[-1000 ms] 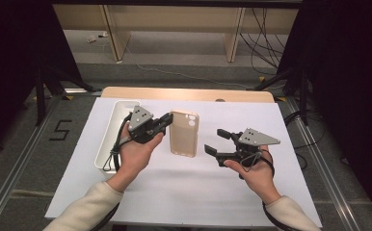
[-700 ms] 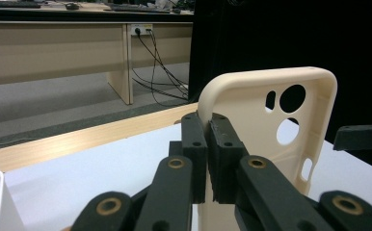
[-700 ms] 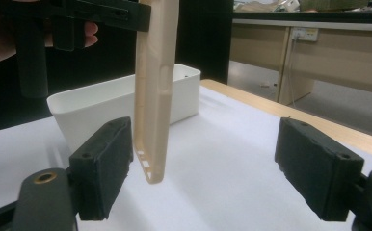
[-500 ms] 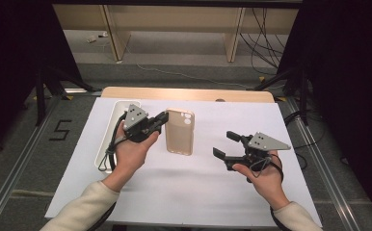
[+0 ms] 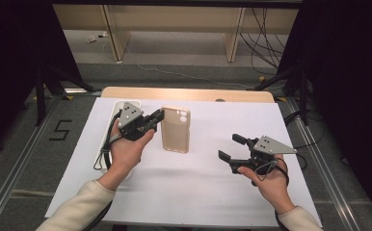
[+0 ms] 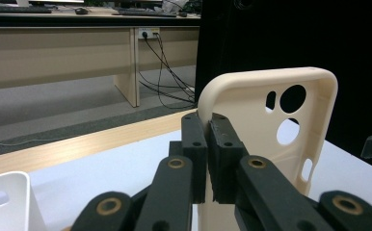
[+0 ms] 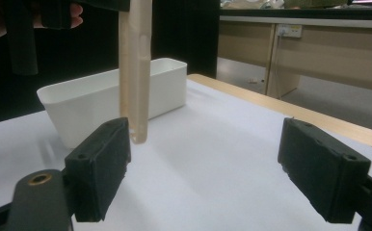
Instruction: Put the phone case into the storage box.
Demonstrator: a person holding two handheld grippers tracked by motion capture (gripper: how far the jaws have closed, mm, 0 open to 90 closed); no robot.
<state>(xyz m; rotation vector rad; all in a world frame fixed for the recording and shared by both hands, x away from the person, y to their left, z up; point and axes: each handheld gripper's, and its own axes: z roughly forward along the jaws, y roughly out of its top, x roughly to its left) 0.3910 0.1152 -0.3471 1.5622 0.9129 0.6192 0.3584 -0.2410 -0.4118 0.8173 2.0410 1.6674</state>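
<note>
In the high view the left hand (image 5: 126, 149) comes up from the lower left with the forearm slanted toward the middle of the frame, its left gripper (image 5: 159, 117) levelled to the right and its fingers pinched tight on the left edge of the beige phone case (image 5: 176, 130), which sits just left of centre over the white bench (image 5: 184, 187). The right hand (image 5: 268, 180) rises from the lower right, and the right gripper (image 5: 231, 148) points left with its fingers spread wide and nothing between them. Compared with the earlier frames, the right hand has drawn away to the lower right, well apart from the case, and its fingers have just been opening; the left hand and case have hardly shifted. In the left gripper view the fingers (image 6: 193, 144) clamp the case's rim at centre, camera holes at the right. In the right gripper view the case hangs edge-on at upper left, clear of the bench, in front of a white tray (image 7: 102, 101); the fingers (image 7: 99, 168) stand far apart, empty.
</note>
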